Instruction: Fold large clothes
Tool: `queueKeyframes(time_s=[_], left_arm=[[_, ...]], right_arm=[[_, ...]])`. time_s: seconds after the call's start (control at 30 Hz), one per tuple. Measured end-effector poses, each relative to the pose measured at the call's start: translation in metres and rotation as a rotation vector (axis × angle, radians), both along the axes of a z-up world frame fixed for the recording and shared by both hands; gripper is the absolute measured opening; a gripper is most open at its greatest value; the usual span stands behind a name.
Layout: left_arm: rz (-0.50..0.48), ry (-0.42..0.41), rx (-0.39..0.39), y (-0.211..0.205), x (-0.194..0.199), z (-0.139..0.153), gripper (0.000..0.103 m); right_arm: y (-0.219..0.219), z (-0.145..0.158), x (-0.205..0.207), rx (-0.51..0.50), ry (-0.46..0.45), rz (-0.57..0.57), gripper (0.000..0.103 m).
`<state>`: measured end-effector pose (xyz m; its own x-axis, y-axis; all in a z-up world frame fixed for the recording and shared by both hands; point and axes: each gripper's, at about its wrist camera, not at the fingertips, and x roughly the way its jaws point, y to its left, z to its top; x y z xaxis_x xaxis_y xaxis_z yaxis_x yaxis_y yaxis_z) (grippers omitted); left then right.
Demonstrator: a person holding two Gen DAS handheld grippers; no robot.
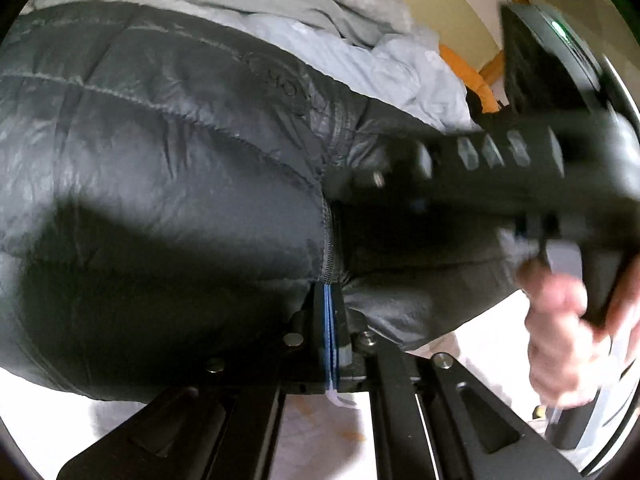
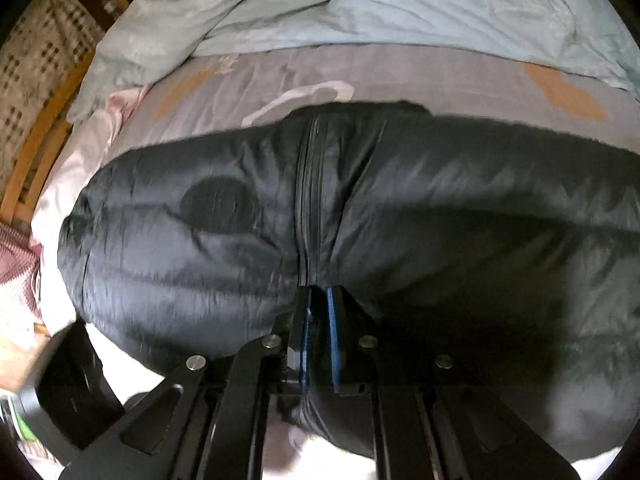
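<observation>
A dark grey quilted puffer jacket [image 1: 160,152] lies on a bed and fills both views; it also shows in the right wrist view [image 2: 440,200]. My left gripper [image 1: 330,300] is shut on the jacket's edge beside its zipper [image 1: 327,224]. My right gripper [image 2: 319,300] is shut on a fold of the jacket at its zipper [image 2: 308,184], with fabric pinched between the blue pads. The right gripper's body [image 1: 500,168] and the hand holding it cross the right side of the left wrist view, blurred.
A crumpled pale blue-grey duvet [image 2: 360,12] lies behind the jacket on a grey patterned bedsheet [image 2: 400,76]. A wooden bed frame [image 2: 44,136] runs along the left. An orange item [image 1: 460,68] lies by the beige wall at the upper right.
</observation>
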<state>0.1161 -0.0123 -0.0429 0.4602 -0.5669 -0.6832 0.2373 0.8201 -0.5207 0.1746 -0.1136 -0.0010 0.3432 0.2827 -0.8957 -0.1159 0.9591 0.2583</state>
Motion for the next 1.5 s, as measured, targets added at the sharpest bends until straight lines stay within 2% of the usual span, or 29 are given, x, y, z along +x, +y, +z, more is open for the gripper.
queueKeyframes(time_s=[0.17,0.3,0.37,0.47,0.53,0.67,0.7,0.8,0.87,0.93,1.0,1.03,1.07,1.13,1.2,1.23,1.27,1.33,1.4,1.5], left_arm=[[0.009,0.036,-0.050,0.006,0.005,-0.005,0.004],[0.013,0.030,-0.031,0.004,0.003,-0.003,0.004],[0.014,0.030,-0.035,0.006,0.003,-0.004,0.004],[0.012,0.033,-0.038,0.008,0.003,-0.005,0.004],[0.006,0.025,-0.027,0.007,0.001,-0.004,0.004],[-0.006,0.019,0.002,0.005,-0.003,-0.003,0.004],[-0.011,0.017,0.008,0.006,-0.004,-0.002,0.004],[-0.014,0.004,0.017,0.003,-0.005,0.000,0.004],[-0.016,-0.006,0.030,0.002,-0.006,0.000,0.004],[-0.015,-0.011,0.041,0.001,-0.007,0.001,0.004],[-0.014,-0.007,0.045,0.000,-0.009,0.003,0.004],[-0.012,0.000,0.046,-0.002,-0.009,0.004,0.004],[-0.009,0.012,0.047,-0.004,-0.008,0.005,0.004],[0.000,0.028,0.041,-0.005,-0.001,0.008,0.004],[0.002,0.012,0.027,-0.004,0.000,0.010,0.004],[-0.002,0.002,0.031,-0.006,0.000,0.006,0.004],[-0.006,-0.006,0.042,-0.006,-0.003,0.005,0.004],[-0.009,-0.018,0.065,-0.009,-0.004,0.005,0.004],[-0.011,-0.031,0.078,-0.010,-0.006,0.006,0.004],[-0.015,-0.039,0.072,-0.009,-0.006,0.004,0.004]], right_arm=[[0.001,-0.005,0.040,-0.006,0.013,-0.028,0.008],[0.004,-0.011,0.074,-0.042,0.017,-0.070,0.006],[0.008,-0.023,0.086,-0.075,0.051,-0.046,0.006],[0.004,-0.035,0.094,-0.046,0.084,-0.073,0.006],[0.004,-0.036,0.090,-0.043,0.060,-0.074,0.006],[0.013,-0.019,0.067,-0.128,-0.055,-0.025,0.006],[0.010,-0.008,0.058,-0.108,-0.083,-0.035,0.006],[-0.019,0.029,0.015,0.055,-0.179,-0.097,0.010],[-0.049,0.056,-0.031,0.117,-0.281,-0.178,0.019],[-0.075,0.072,-0.074,0.138,-0.388,-0.268,0.032],[-0.103,0.077,-0.117,0.217,-0.480,-0.373,0.045],[-0.120,0.072,-0.137,0.280,-0.493,-0.436,0.050],[-0.132,0.065,-0.149,0.321,-0.489,-0.488,0.050],[-0.152,0.053,-0.172,0.340,-0.508,-0.568,0.050],[-0.164,0.042,-0.191,0.312,-0.538,-0.635,0.064],[-0.169,0.032,-0.198,0.311,-0.543,-0.673,0.078],[-0.173,0.023,-0.201,0.318,-0.533,-0.694,0.082],[-0.184,0.002,-0.196,0.353,-0.450,-0.712,0.082],[-0.198,-0.016,-0.189,0.480,-0.403,-0.727,0.082],[-0.216,-0.037,-0.182,0.627,-0.399,-0.787,0.082]])
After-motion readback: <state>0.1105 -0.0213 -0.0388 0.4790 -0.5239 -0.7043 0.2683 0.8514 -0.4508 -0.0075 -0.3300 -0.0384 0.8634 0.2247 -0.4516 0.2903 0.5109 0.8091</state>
